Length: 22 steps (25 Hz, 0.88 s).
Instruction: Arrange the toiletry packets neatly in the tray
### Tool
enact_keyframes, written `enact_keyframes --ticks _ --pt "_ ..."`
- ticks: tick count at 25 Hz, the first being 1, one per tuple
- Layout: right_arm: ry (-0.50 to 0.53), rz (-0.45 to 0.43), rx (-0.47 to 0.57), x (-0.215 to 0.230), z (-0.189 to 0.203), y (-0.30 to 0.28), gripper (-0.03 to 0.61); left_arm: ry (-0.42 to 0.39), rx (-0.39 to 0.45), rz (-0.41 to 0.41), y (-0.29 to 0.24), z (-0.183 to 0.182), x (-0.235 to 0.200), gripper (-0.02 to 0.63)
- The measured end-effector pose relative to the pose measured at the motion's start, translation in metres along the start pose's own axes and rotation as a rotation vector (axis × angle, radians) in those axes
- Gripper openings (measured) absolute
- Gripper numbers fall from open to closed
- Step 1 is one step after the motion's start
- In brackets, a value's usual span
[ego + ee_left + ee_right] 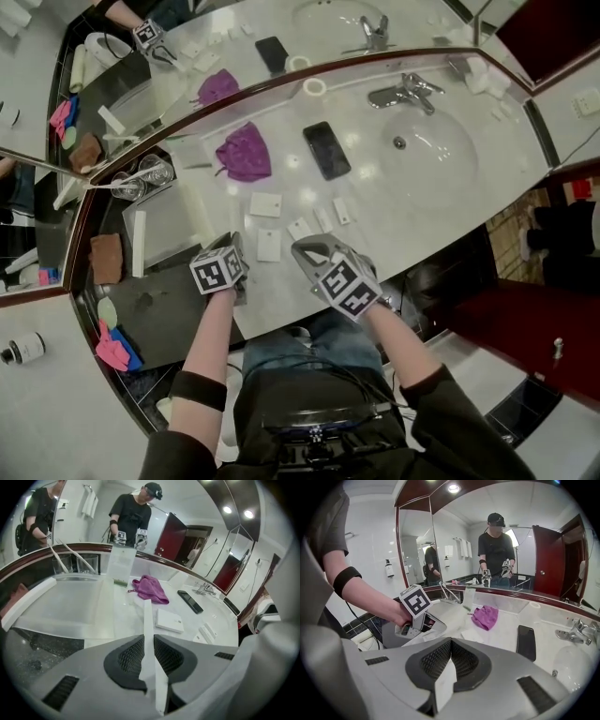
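1. Bathroom vanity: curved white marble surface (394,225) under a wall mirror (309,28), oval sink basin (433,150) at upper right of the head view, frosted rectangular tray (169,230) at left centre.
2. Left hand-held gripper (234,246) at lower centre, just right of the tray's near corner. Clamped on a long thin white toiletry packet (148,630), held edge-on and jutting well past the jaws.
3. Right hand-held gripper (305,249) close beside it, pressed shut on a small flat white packet (444,686).
4. Loose white packets (269,245) scattered on the surface above both grippers, below a crumpled purple cloth (244,150); black smartphone (326,150) to the right.
5. Likely trouble from here:
   - Long packet pivoting in so narrow a grip, then landing askew or across the tray's rim.
   - Letting go too high: light packets skidding on the smooth tray floor and spoiling any neat row.
   - Grippers bumping each other, being so near together at the tray's corner.
   - Reaching too far up-frame and knocking the clear drinking glasses (141,176) at the tray's upper end.
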State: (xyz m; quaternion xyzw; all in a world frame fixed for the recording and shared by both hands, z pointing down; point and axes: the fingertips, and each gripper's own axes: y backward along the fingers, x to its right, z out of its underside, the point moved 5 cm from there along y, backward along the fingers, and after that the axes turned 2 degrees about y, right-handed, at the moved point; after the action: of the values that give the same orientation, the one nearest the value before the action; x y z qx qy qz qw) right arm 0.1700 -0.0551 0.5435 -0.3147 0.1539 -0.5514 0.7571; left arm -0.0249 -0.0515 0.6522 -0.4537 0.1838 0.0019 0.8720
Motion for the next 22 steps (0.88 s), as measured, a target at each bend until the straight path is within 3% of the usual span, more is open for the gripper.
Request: enact_keyframes --ticks 12,16,22 --pt "-0.017 -0.007 -0.022 0.009 0.014 -0.003 0.002 0.003 -0.009 -0.069 -0.021 0.011 0.000 0.072" --pt "-0.017 -0.004 -0.023 0.012 0.015 -0.003 0.002 -0.008 -0.012 -0.057 -0.023 0.012 0.004 0.201" --pt "-0.022 0.001 -0.020 0.010 0.013 -0.001 0.002 -0.030 0.007 -0.037 -0.015 0.006 0.011 0.245"
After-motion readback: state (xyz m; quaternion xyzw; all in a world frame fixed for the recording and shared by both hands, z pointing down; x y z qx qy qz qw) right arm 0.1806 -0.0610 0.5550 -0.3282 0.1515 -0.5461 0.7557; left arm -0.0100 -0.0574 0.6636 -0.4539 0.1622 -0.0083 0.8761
